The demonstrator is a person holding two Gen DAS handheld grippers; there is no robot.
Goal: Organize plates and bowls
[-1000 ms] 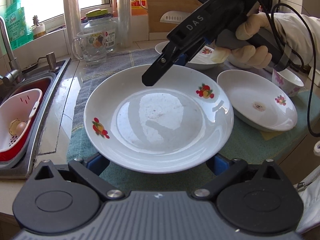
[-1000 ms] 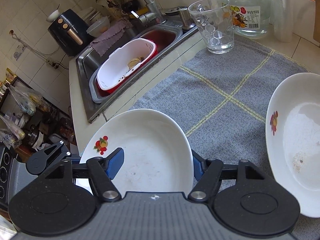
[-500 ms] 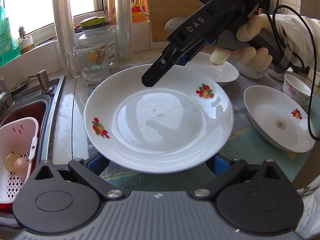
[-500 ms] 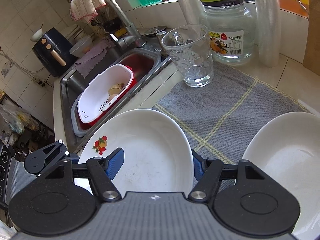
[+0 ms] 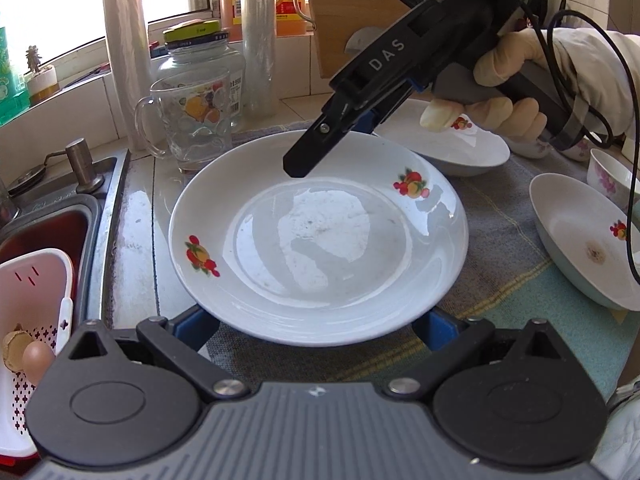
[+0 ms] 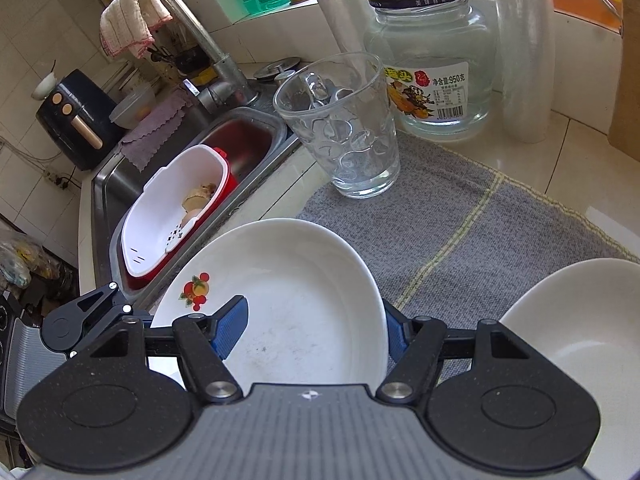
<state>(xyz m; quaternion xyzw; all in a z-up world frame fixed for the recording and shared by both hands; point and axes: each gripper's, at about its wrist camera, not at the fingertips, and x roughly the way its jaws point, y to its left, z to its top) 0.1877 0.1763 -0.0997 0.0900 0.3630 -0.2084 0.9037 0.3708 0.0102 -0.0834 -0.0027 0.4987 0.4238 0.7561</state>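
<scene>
Centre frame in both wrist views, fruit-printed white plate [image 5: 320, 256] grasped at opposite rims by left gripper [image 5: 316, 322] and right gripper [image 6: 314, 330], raised above grey cloth [image 6: 472, 232], with second plate [image 5: 452, 148] upper right, beside sink [image 6: 240, 136].

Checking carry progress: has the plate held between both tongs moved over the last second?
Yes. The plate has travelled toward the glass mug and jar, which now loom nearer; the sink has slid off to the left.
</scene>
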